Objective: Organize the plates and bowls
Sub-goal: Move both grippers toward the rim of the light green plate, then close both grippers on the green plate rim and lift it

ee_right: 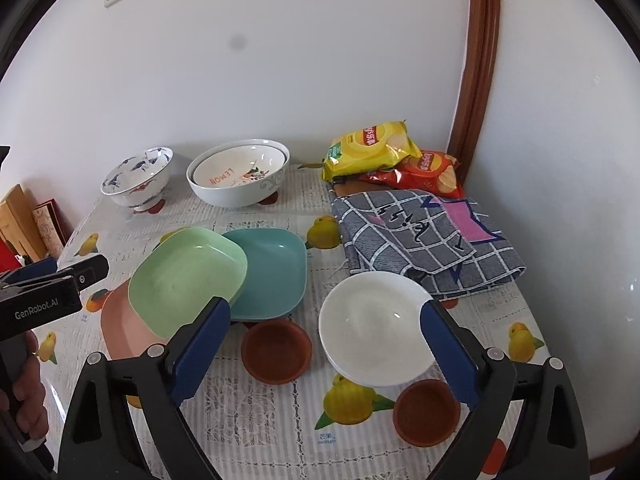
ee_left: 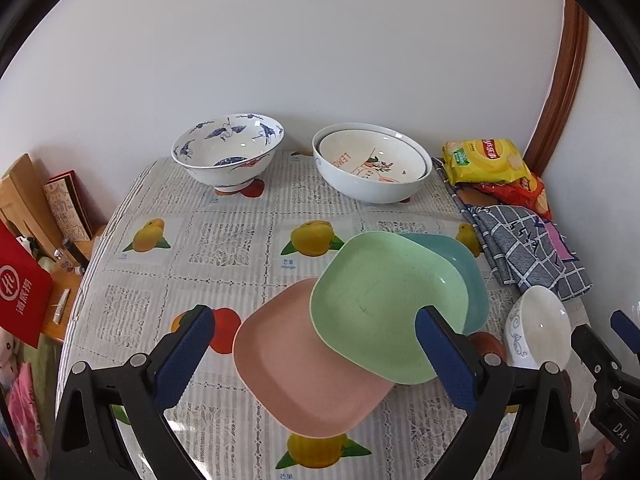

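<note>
Three square plates overlap mid-table: a green plate (ee_left: 384, 300) (ee_right: 188, 276) lies on a pink plate (ee_left: 304, 368) (ee_right: 120, 324) and a teal plate (ee_left: 460, 264) (ee_right: 272, 272). My left gripper (ee_left: 316, 354) (ee_right: 66, 270) hovers open over the pink and green plates, its right finger in front of the green rim. My right gripper (ee_right: 326, 354) (ee_left: 604, 334) is open, with a small white bowl (ee_right: 372, 328) (ee_left: 540, 328) and a brown saucer (ee_right: 276, 350) seen between its fingers. A second brown saucer (ee_right: 426, 412) sits nearer. At the back stand a blue-and-white bowl (ee_left: 228, 152) (ee_right: 138, 178) and two nested white bowls (ee_left: 372, 164) (ee_right: 240, 176).
Chip bags (ee_right: 372, 148) and a folded checked cloth (ee_right: 424, 236) fill the table's back right corner. A wooden door frame (ee_right: 476, 80) rises behind them. Left of the table are a red bag (ee_left: 20, 292) and boxes (ee_left: 64, 208). A hand (ee_right: 24, 384) grips the left gripper's handle.
</note>
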